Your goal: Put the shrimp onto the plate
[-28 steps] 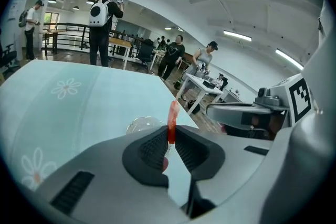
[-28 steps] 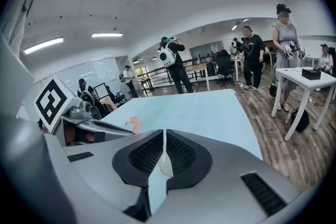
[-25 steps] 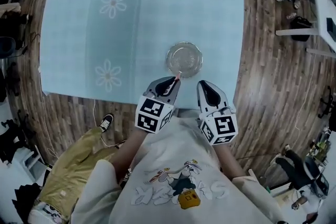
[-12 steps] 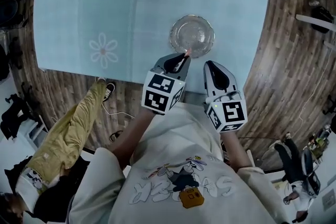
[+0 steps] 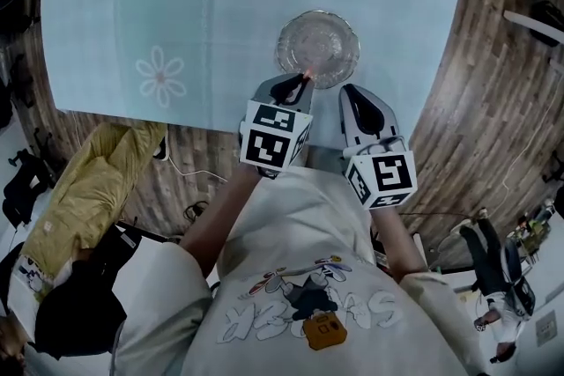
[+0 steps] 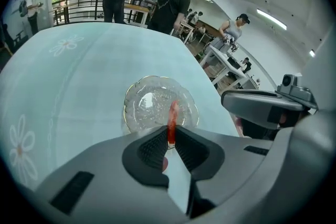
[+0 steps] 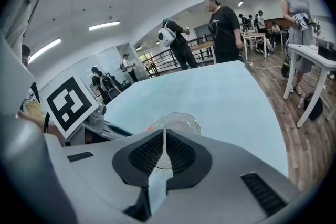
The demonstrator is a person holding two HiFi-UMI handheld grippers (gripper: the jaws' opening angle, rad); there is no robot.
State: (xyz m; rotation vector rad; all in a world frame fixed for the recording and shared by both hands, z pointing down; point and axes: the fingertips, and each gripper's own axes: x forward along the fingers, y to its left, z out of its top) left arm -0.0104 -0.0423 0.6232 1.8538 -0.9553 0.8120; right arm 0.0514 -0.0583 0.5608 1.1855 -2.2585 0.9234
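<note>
At the left, the left gripper (image 6: 171,136) is seen with its jaws pinched narrow on the shrimp (image 6: 172,115), a thin red-orange piece. The shrimp is held with its long axis running straight out from the jaw tips, away from the person. Just ahead of those tips, on the pale blue tablecloth (image 5: 220,13), a clear glass plate (image 5: 284,48) is set. From the head view, the free end of the shrimp is placed at the plate's near rim, so the plate lies forward of the left gripper and is nearer to it than to the other one.

To the right, the right gripper (image 7: 164,139) is held beside the plate's near edge with its jaws drawn together and nothing between them.

The shrimp's gripped end is hidden by the pads. How high its free end hangs above the glass cannot be judged.
</note>
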